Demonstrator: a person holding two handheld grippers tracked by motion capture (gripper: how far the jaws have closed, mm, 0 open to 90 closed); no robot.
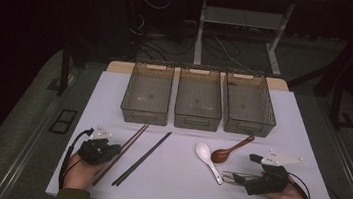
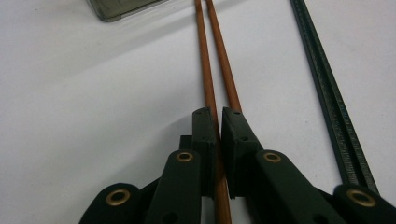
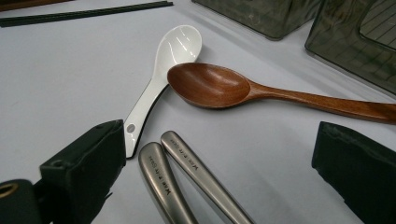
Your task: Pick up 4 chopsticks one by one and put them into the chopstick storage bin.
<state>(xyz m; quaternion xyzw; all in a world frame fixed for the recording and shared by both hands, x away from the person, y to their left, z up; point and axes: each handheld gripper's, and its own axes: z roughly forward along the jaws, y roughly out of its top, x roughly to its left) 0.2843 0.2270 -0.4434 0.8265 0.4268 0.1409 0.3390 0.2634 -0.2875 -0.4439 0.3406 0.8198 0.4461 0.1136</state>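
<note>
White surface (image 1: 175, 180) fills the middle of the high view, three bins (image 1: 199, 99) across its top. At lower left our left claw (image 2: 215, 122) is pinching the brown chopsticks (image 2: 210, 70), black chopsticks (image 2: 327, 93) just beside. At lower right our right claw (image 3: 219, 168) is spread around two metal handles (image 3: 187, 177)

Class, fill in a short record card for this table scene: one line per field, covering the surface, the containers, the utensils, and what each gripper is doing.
surface: white table
containers: three clear bins in a row at the far side
left gripper: shut on the brown chopsticks
right gripper: open, jaws either side of two metal handles
other utensils: black chopsticks, white spoon, wooden spoon
spoons: bowls close together, wooden bowl beside the white spoon's neck
</note>
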